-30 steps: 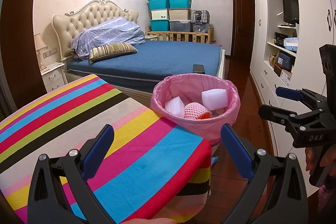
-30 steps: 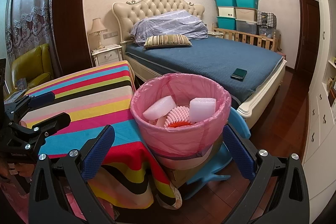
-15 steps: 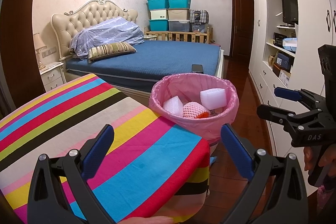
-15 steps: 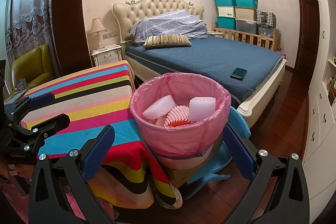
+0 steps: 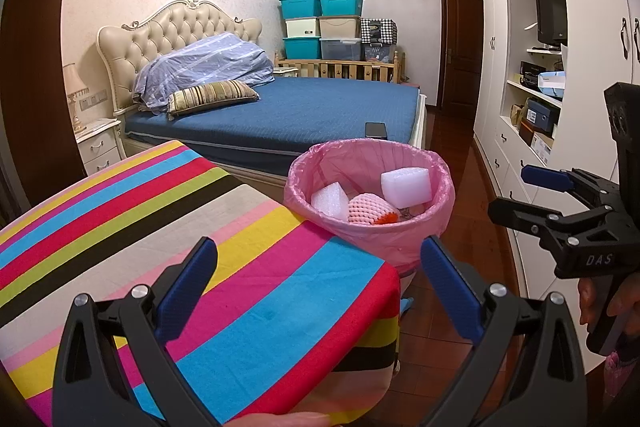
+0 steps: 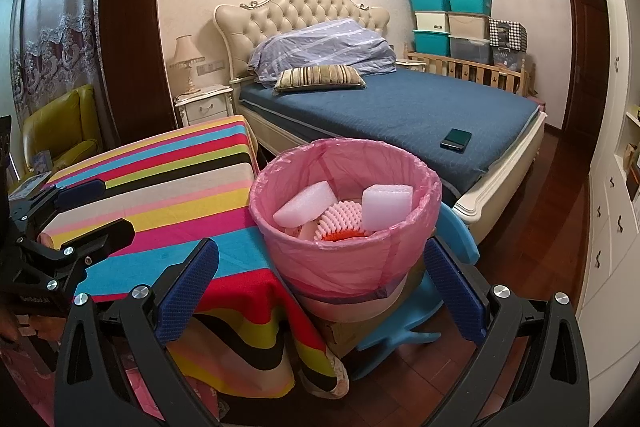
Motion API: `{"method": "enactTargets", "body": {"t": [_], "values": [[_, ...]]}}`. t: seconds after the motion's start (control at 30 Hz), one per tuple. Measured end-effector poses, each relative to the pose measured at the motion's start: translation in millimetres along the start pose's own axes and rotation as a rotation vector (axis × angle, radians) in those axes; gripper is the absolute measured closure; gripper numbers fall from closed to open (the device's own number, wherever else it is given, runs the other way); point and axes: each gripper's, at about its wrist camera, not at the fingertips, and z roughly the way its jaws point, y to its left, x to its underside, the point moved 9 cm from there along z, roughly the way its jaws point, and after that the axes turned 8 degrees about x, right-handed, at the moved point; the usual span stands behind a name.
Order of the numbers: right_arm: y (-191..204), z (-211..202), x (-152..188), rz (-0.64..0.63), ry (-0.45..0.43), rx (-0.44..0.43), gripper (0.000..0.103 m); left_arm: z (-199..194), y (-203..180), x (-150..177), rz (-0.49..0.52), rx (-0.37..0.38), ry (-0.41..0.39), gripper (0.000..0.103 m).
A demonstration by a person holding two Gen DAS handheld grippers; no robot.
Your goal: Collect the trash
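A bin lined with a pink bag point(image 5: 400, 239) point(image 6: 340, 263) stands at the far right corner of the striped table point(image 5: 200, 227) point(image 6: 168, 187). Inside lie two white foam blocks point(image 5: 406, 187) point(image 6: 387, 201), point(image 5: 330, 201) point(image 6: 304, 205) and a pink foam fruit net point(image 5: 368, 209) point(image 6: 340, 221) with something orange under it. My left gripper point(image 5: 318, 277) is open and empty above the table's near corner; it also shows in the right wrist view point(image 6: 100, 209). My right gripper point(image 6: 320, 277) is open and empty, just short of the bin; it also shows in the left wrist view point(image 5: 520, 193).
A bed with a blue cover point(image 5: 300, 115) and a phone point(image 6: 456, 139) on it lies behind the bin. A blue plastic chair point(image 6: 420, 311) holds the bin. White cabinets point(image 5: 520, 87) line the right wall. A nightstand point(image 6: 204, 105) and yellow armchair point(image 6: 60, 127) stand left.
The left gripper's view has shifted slightly, the bin sitting a little lower and to the left. Both grippers stay open and empty. The bin's contents have not moved.
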Motion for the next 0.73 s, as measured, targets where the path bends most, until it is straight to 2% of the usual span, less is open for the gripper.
{"method": "enactTargets", "body": {"t": [0.6, 0.73], "values": [[4, 0, 0, -0.005, 0.001, -0.002, 0.007, -1, 7, 2, -0.030, 0.017, 0.000, 0.005], [18, 3, -2, -0.028, 0.007, -0.012, 0.007, -13, 22, 0, -0.048, -0.011, -0.021, 0.005]]}}
